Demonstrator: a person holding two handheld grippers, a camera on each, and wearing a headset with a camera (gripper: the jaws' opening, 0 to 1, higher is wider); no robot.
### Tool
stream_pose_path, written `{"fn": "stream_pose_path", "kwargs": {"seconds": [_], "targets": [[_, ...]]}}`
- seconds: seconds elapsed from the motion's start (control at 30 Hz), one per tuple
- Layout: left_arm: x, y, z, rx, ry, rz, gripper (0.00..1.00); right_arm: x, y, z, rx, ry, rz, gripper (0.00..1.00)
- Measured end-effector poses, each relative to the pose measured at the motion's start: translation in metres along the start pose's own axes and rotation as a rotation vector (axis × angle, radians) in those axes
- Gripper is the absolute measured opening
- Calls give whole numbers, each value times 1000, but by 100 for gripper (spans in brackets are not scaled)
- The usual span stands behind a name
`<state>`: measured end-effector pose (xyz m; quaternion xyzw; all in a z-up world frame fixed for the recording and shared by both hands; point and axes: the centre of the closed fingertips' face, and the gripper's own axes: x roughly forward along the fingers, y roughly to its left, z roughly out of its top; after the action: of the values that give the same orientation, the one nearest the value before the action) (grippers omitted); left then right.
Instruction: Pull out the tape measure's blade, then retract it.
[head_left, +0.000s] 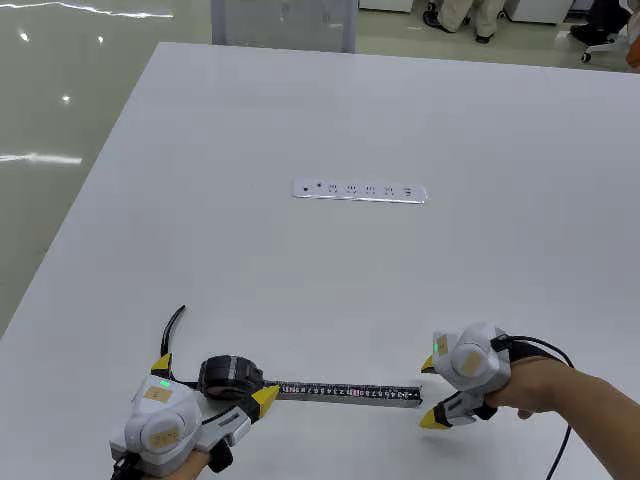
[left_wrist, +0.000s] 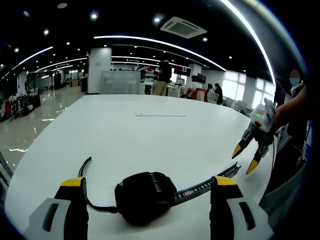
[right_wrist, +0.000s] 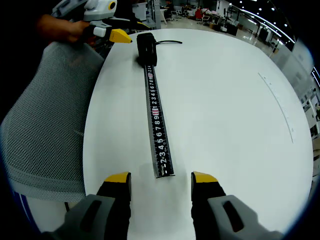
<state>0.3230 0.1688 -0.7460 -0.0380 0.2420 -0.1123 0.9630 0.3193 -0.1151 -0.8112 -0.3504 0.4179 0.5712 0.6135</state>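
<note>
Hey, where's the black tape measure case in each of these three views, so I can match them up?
Head view: the tape measure case sits at the bottom left.
Left gripper view: bottom centre, between that view's own jaws.
Right gripper view: near the top, left of centre, at the blade's far end.
Shared landmark: the pulled-out blade running out from the case.

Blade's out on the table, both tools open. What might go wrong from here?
The blade lies free ahead of the open right tool; retracting unheld, its tip may whip back hard. The left tool is open around the case, not clamped, so the case may slide or twist.
</note>
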Motion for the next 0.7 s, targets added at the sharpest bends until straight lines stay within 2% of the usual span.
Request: {"fn": "stream_pose_path", "kwargs": {"seconds": [0.2,0.37,0.7], "targets": [[0,-2,-1,11,7,-5,100,10,2,-1,-27,27,22,35],[-1,0,-1,-8,8,0,100,15,2,-4,-35,50,37,25],[1,-1,-3,-18,14,0,100,16,-5,-4,-27,55,8,15]]}}
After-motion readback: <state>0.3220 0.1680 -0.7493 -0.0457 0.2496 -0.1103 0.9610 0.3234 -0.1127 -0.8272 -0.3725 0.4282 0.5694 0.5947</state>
